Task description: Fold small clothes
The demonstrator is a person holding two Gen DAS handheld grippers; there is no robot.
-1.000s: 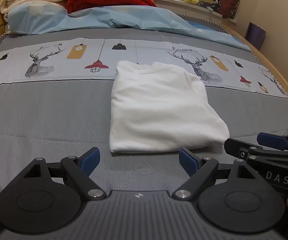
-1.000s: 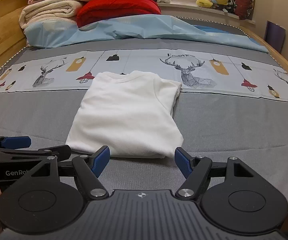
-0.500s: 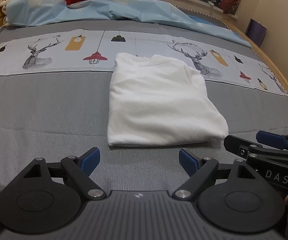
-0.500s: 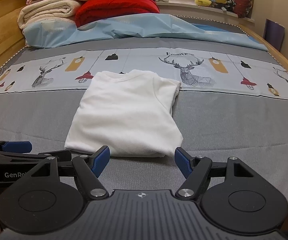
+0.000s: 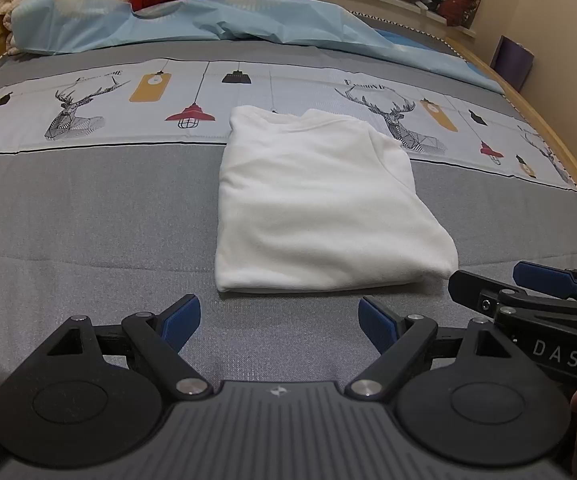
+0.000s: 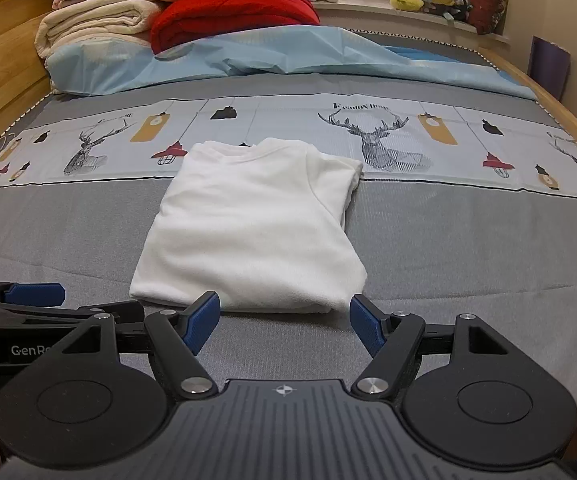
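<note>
Left wrist view: the left tongs (image 5: 278,322) gape wide, empty, at bottom centre; the folded white T-shirt (image 5: 320,204) lies mid-frame on the bed (image 5: 88,216).

Right wrist view: the right tongs (image 6: 284,320) also spread apart, just short of the T-shirt's (image 6: 252,228) near edge.

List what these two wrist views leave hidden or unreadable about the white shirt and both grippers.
- White shirt: sleeves and underside hidden by its own folds, both views.
- Left gripper: in the right wrist view, cut off by the left edge.
- Right gripper: in the left wrist view, cut off by the right edge.
</note>
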